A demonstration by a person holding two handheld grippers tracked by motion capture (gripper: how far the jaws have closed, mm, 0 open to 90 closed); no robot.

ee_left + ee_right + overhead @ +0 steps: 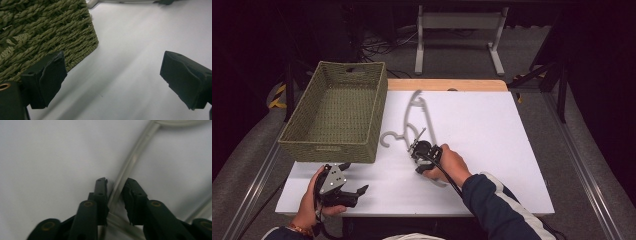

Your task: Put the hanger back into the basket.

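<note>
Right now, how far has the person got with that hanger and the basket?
Early days. The woven basket holds nothing that can be seen. In hand: the right gripper has its jaws around a thin bar of the pale hanger, which lies on the white table; whether they pinch it is unclear. The left gripper waits open beside the basket. Probably left: lifting the hanger into the basket.

Hanger (419, 120): one, pale grey-white plastic, thin-barred. Lies flat on the white desk (492, 130), near the middle, just right of the woven basket. Long axis runs from the far edge toward the near edge, slightly slanted. Hook (389, 138) curls open on its left side, beside the basket's near right corner. One straight bar (130, 167) of it passes between the two jaws of the right claw (115, 184) at the hanger's near end.
</note>
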